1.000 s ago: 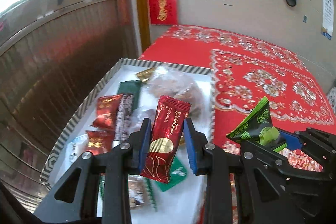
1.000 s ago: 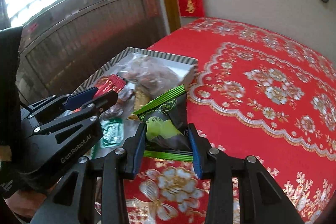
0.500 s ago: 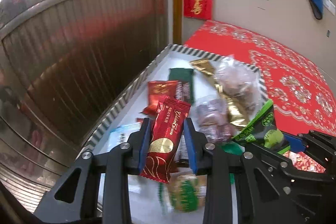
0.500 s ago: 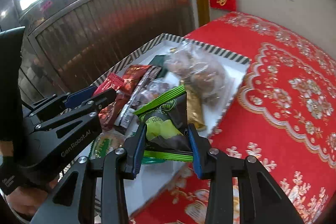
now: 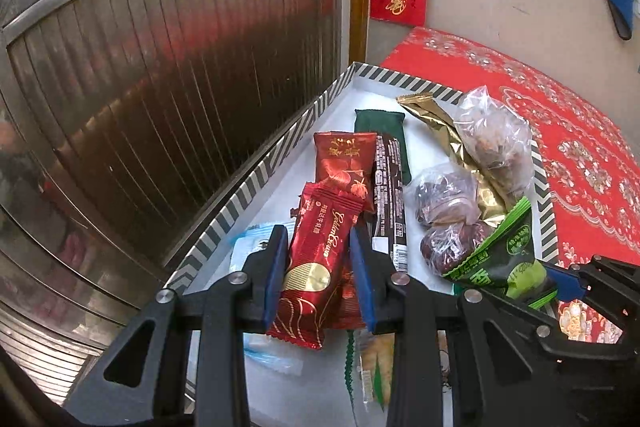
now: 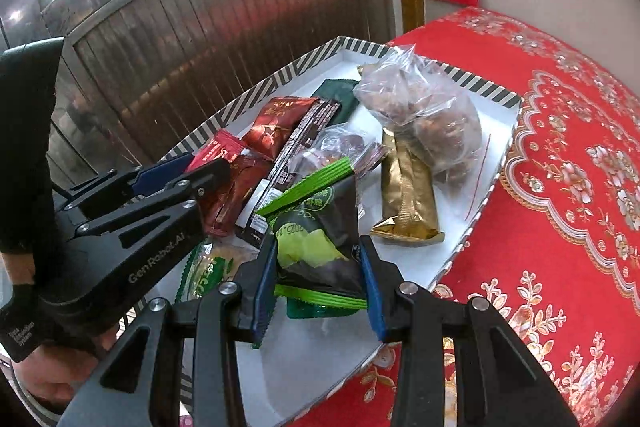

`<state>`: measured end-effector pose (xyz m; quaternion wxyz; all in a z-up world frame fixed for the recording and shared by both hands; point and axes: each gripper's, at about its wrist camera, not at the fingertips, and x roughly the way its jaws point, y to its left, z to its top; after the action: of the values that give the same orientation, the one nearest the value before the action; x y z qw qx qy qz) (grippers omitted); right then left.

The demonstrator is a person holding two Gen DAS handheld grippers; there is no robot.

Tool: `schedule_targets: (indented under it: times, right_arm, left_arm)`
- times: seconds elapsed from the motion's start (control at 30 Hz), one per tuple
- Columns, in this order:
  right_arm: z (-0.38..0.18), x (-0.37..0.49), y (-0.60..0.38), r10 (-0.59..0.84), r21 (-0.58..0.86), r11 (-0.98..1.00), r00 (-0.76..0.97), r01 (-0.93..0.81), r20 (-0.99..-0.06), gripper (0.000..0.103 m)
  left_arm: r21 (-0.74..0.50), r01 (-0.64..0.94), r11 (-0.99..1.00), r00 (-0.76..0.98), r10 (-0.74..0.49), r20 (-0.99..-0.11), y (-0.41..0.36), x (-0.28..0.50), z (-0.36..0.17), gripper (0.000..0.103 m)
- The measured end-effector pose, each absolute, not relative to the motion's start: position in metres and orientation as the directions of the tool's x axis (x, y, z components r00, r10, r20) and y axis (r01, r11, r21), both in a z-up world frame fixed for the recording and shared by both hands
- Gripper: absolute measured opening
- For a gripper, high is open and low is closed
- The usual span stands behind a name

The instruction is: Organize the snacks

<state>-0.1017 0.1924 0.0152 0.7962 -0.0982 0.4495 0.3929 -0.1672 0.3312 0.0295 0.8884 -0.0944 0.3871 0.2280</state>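
Note:
My left gripper (image 5: 318, 275) is shut on a red snack packet (image 5: 316, 259) and holds it above the white tray with a striped rim (image 5: 256, 179). My right gripper (image 6: 320, 283) is shut on a green and black snack packet (image 6: 320, 239), also over the tray (image 6: 472, 219). The green packet also shows at the right of the left wrist view (image 5: 504, 259). The left gripper and its red packet (image 6: 218, 155) appear at the left of the right wrist view.
In the tray lie another red packet (image 5: 344, 163), a dark bar (image 5: 390, 195), a dark green packet (image 5: 380, 127), a gold packet (image 6: 406, 195) and clear bags of dark snacks (image 6: 424, 107). A red patterned tablecloth (image 6: 560, 167) is to the right, a metal shutter (image 5: 160, 67) to the left.
Both grippers have moved left from the tablecloth to over the tray, each keeping hold of its packet. The tray's contents have not shifted.

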Motion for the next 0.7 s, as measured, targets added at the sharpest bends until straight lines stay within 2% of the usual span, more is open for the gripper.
schedule_targets:
  times: [0.1,0.17,0.2,0.23,0.3,0.37,0.5,0.57,0.7]
  right_arm:
    - [0.016,-0.103,0.191,0.533,0.188,0.674,0.294,-0.714,-0.794,0.041]
    - [0.02,-0.105,0.187,0.524,0.162,0.687,0.328,-0.708,-0.786,0.056]
    - [0.022,-0.105,0.185,0.52,0.15,0.695,0.347,-0.703,-0.78,0.059]
    - [0.024,-0.106,0.182,0.52,0.143,0.701,0.363,-0.698,-0.773,0.061]
    - [0.026,-0.106,0.176,0.532,0.155,0.702,0.368,-0.695,-0.763,0.061]
    - [0.029,-0.107,0.171,0.54,0.159,0.705,0.376,-0.692,-0.753,0.061]
    - [0.042,-0.116,0.157,0.552,0.139,0.72,0.439,-0.68,-0.709,0.062]
    - [0.049,-0.123,0.148,0.55,0.119,0.741,0.495,-0.661,-0.672,0.079]
    - [0.058,-0.134,0.128,0.524,0.083,0.788,0.595,-0.61,-0.609,0.081]
  left_arm:
    - [0.013,-0.484,0.875,0.592,0.339,-0.731,0.331,-0.166,0.028,0.035]
    - [0.02,-0.488,0.873,0.59,0.346,-0.729,0.329,-0.166,0.028,0.038]
    - [0.023,-0.491,0.871,0.587,0.351,-0.73,0.329,-0.166,0.027,0.045]
    - [0.025,-0.495,0.868,0.584,0.354,-0.731,0.329,-0.166,0.027,0.057]
    - [0.02,-0.504,0.863,0.588,0.361,-0.724,0.328,-0.169,0.027,0.067]
    - [0.037,-0.508,0.861,0.597,0.383,-0.705,0.323,-0.172,0.029,0.067]
    - [0.023,-0.514,0.858,0.63,0.395,-0.668,0.315,-0.185,0.036,0.087]
    - [0.026,-0.525,0.85,0.642,0.416,-0.644,0.309,-0.192,0.041,0.091]
    - [0.027,-0.526,0.85,0.668,0.433,-0.606,0.297,-0.207,0.049,0.097]
